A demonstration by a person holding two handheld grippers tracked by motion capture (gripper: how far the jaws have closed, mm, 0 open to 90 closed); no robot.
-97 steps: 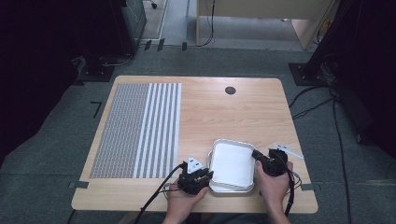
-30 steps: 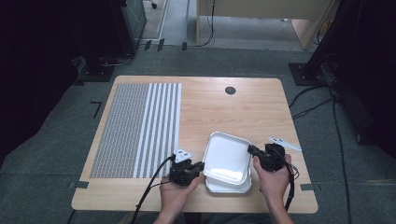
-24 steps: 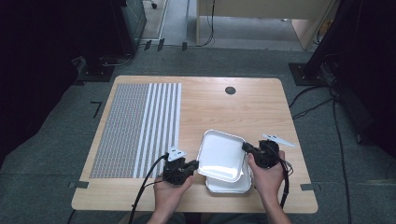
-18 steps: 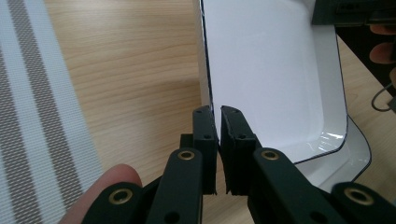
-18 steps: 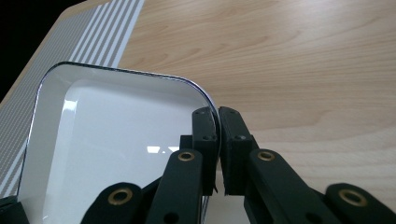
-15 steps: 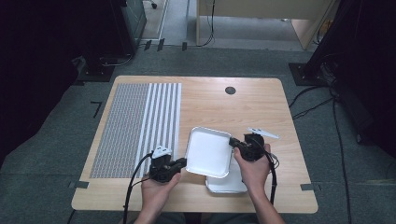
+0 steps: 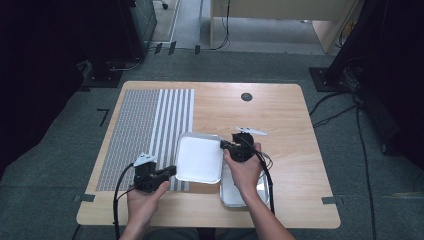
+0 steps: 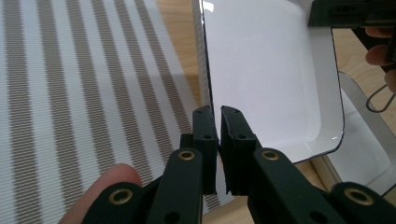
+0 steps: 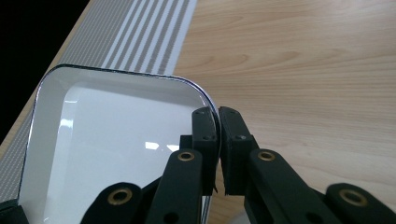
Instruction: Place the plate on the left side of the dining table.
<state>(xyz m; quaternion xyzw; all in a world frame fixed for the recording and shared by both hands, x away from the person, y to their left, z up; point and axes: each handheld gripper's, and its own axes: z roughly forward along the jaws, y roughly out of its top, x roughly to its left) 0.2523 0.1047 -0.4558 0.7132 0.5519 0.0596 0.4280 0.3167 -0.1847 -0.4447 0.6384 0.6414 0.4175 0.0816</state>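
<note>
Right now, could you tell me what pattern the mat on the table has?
The mat has grey and white stripes, fine at its left and broader toward the tray; clearest in the high view.

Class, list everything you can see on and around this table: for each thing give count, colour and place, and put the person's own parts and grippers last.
upper tray: one, white, held above the table's near middle by both grippers, partly over the mat's edge
lower tray: one, white, on the table near the front edge, under the right hand
striped mat: one, grey and white, on the table's left part
table: one, light wood, centre of the room
round grommet: one, dark, near the table's far edge
left gripper: one, black, jaws shut on the upper tray's left rim
right gripper: one, black, jaws shut on the upper tray's right rim
hands: two, at the table's near edge, left hand, right hand
</note>
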